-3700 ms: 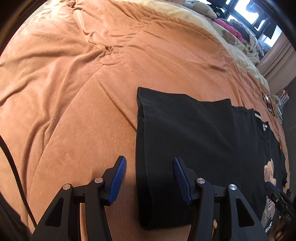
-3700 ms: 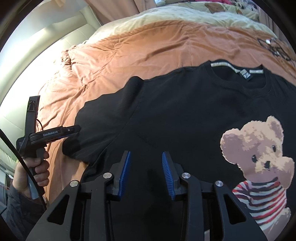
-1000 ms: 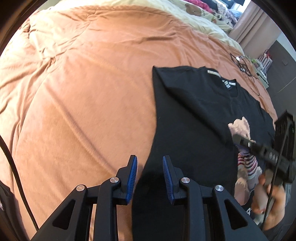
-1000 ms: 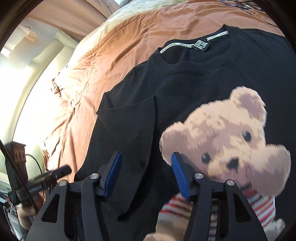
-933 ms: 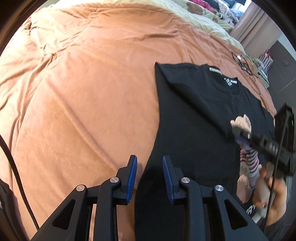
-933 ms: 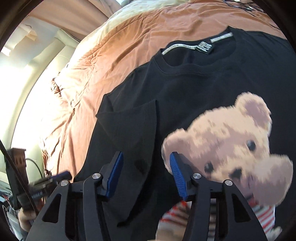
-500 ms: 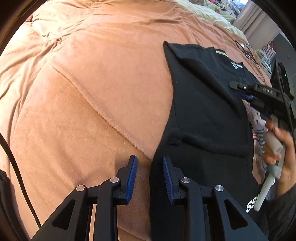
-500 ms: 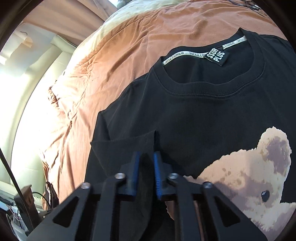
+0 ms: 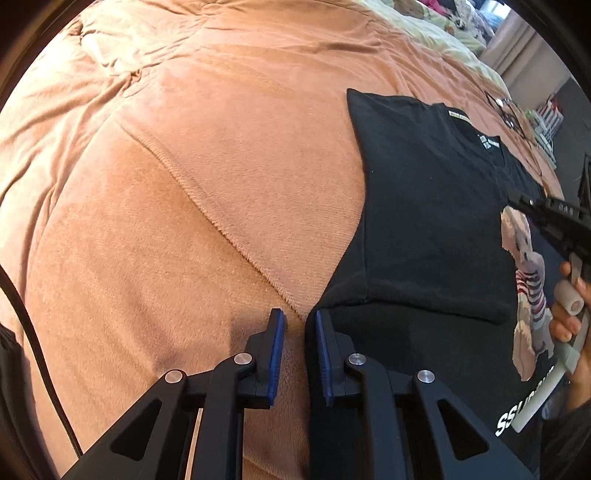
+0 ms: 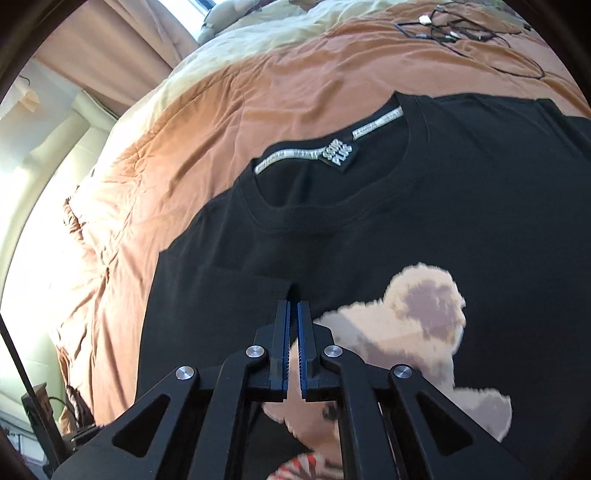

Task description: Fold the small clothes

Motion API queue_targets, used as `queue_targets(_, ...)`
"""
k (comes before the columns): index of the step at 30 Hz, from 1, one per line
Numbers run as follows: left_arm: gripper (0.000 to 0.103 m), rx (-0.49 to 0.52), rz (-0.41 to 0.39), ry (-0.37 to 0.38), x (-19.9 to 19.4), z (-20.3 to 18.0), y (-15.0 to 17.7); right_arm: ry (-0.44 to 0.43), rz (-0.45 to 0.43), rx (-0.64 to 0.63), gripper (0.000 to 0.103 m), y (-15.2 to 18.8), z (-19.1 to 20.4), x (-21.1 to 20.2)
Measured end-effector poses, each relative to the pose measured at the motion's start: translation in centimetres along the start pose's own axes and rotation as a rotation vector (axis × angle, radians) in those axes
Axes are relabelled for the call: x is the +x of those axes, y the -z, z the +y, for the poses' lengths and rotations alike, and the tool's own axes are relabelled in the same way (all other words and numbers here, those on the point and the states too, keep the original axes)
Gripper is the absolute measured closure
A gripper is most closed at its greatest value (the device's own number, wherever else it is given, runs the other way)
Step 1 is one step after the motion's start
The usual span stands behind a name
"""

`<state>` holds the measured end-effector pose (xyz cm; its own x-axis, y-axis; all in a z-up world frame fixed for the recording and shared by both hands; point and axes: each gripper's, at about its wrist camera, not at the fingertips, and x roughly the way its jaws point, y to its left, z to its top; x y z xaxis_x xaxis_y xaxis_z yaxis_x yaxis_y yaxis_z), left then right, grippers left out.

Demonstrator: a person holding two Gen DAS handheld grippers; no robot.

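Note:
A black T-shirt (image 9: pixel 424 206) with a teddy bear print (image 10: pixel 413 332) lies flat on the orange blanket (image 9: pixel 184 184), collar (image 10: pixel 332 155) away from me. Its left sleeve (image 9: pixel 436 266) is folded in over the chest. My left gripper (image 9: pixel 298 317) is slightly open at the shirt's left side edge, with the edge at its right finger. My right gripper (image 10: pixel 292 308) is shut on the corner of the folded sleeve (image 10: pixel 240 295), just left of the bear. It also shows in the left wrist view (image 9: pixel 546 210).
Black cables (image 10: pixel 461 33) and glasses (image 9: pixel 506 110) lie on the blanket beyond the collar. A cream duvet (image 10: pixel 258 33) and curtain (image 10: pixel 110 48) lie at the far end. Broad blanket stretches to the shirt's left.
My right gripper closed from wide open onto the sleeve corner and moved toward the collar. My left gripper slid along the shirt's left edge, its gap slightly narrower.

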<state>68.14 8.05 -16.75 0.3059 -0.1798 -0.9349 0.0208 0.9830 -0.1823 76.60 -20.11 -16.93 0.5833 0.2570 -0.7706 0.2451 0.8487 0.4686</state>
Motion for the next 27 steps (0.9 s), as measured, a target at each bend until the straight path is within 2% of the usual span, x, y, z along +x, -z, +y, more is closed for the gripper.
queue_targets(3, 0.084, -0.006, -0.006, 0.004, -0.6, 0.0, 0.2, -0.029, 0.023, -0.033, 0.100, 1.0, 0.9, -1.1)
queue_targets(5, 0.084, -0.013, -0.015, 0.005, -1.1, -0.1, 0.2, -0.045, 0.033, -0.058, 0.088, 1.5, 1.6, -1.7)
queue_targets(7, 0.084, -0.020, -0.033, 0.000, -1.8, 0.1, 0.3, -0.058, 0.041, -0.079, 0.057, 2.3, 2.1, -2.3)
queue_targets(8, 0.084, -0.022, -0.038, 0.004, -2.2, 0.2, 0.4, -0.058, 0.035, -0.092, 0.054, 3.0, 2.7, -2.7)
queue_targets(13, 0.084, -0.034, -0.064, 0.017, -3.4, 0.0, 0.7, -0.088, 0.048, -0.158, 0.054, 4.8, 4.3, -3.6)
queue_targets(18, 0.084, -0.017, -0.075, 0.027, -2.9, -1.6, -0.1, -0.105, 0.088, -0.190, 0.056, 6.3, 5.1, -3.7)
queue_targets(22, 0.084, 0.004, -0.080, 0.034, -2.2, -2.9, -0.8, -0.118, 0.114, -0.201, 0.075, 6.3, 5.5, -2.9)
queue_targets(24, 0.084, 0.014, -0.082, 0.036, -1.7, -3.5, -1.3, -0.123, 0.132, -0.196, 0.081, 6.4, 5.9, -2.3)
queue_targets(27, 0.084, 0.025, -0.086, 0.047, -1.1, -4.2, -1.9, -0.143, 0.150, -0.193, 0.085, 6.7, 6.3, -1.5)
